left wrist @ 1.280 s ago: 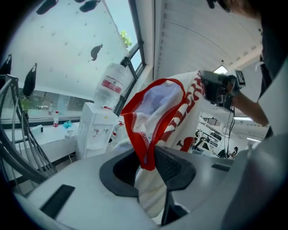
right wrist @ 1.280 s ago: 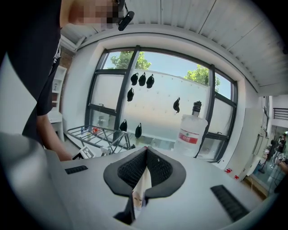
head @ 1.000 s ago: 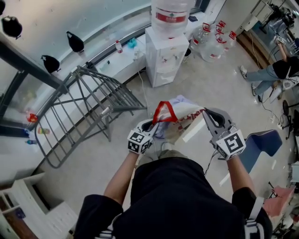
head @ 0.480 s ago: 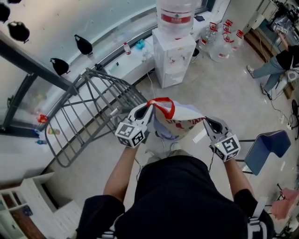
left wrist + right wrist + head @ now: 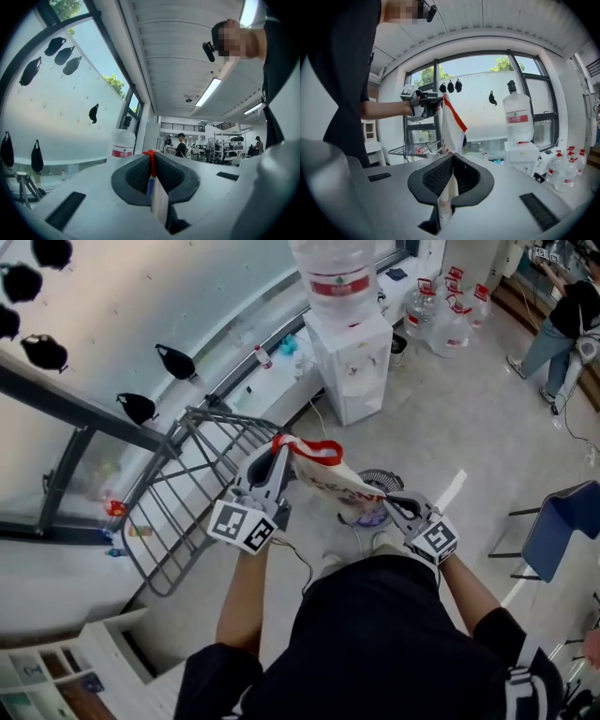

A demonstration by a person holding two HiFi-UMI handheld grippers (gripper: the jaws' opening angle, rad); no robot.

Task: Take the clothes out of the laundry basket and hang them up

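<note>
A white garment with red trim (image 5: 323, 472) hangs stretched between my two grippers, above the floor in front of me. My left gripper (image 5: 278, 454) is shut on its red-edged end; the left gripper view shows the red hem (image 5: 151, 161) pinched between the pads. My right gripper (image 5: 386, 505) is shut on the other end, with white cloth (image 5: 449, 187) running through its jaws. The round laundry basket (image 5: 377, 483) stands on the floor under the garment, partly hidden by it. The grey drying rack (image 5: 192, 484) stands to my left, just beyond the left gripper.
A white water dispenser (image 5: 351, 362) with a bottle on top stands ahead, with spare bottles (image 5: 452, 324) behind it. A blue chair (image 5: 562, 526) is at the right. A person (image 5: 572, 320) stands at the far right. A window wall (image 5: 141, 306) runs along the left.
Both grippers have swung left toward the drying rack, carrying the garment. The left gripper has risen and the garment is now pulled out between them; the basket shows beneath.
</note>
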